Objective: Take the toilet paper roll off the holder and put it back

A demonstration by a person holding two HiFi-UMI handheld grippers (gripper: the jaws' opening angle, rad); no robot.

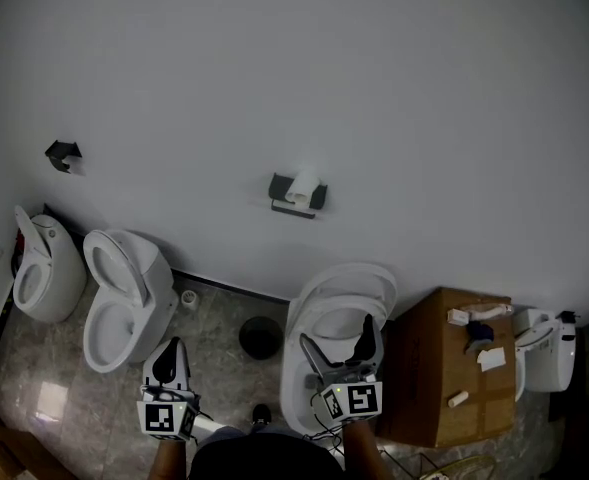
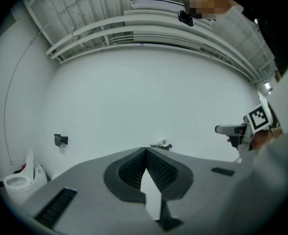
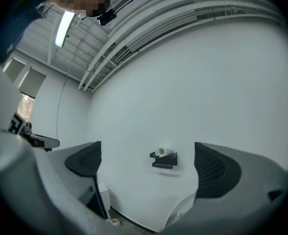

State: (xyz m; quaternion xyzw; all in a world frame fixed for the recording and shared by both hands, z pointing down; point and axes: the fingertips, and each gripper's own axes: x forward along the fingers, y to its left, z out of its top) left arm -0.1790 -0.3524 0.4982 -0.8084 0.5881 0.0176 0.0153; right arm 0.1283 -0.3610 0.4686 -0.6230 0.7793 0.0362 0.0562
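I'm just starting: the toilet paper roll [image 1: 301,189] sits on its holder [image 1: 296,207], far off on the wall [image 1: 394,78]. My right gripper [image 1: 338,334] is wide (left gripper [image 1: 173,346] pinched together, empty). Next, I should reach in.

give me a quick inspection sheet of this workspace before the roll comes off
Surface: white wall; tiled floor.
Job's things: toilet paper roll sits on its black holder, on the wall.
Clutter: cardboard box with small items on top.
Grippers: left gripper shut, empty; right gripper open, empty; both low, away from the wall.
Cables: nothing seen.
Surroundings: toilets standing on the floor; second holder on the wall, no roll.
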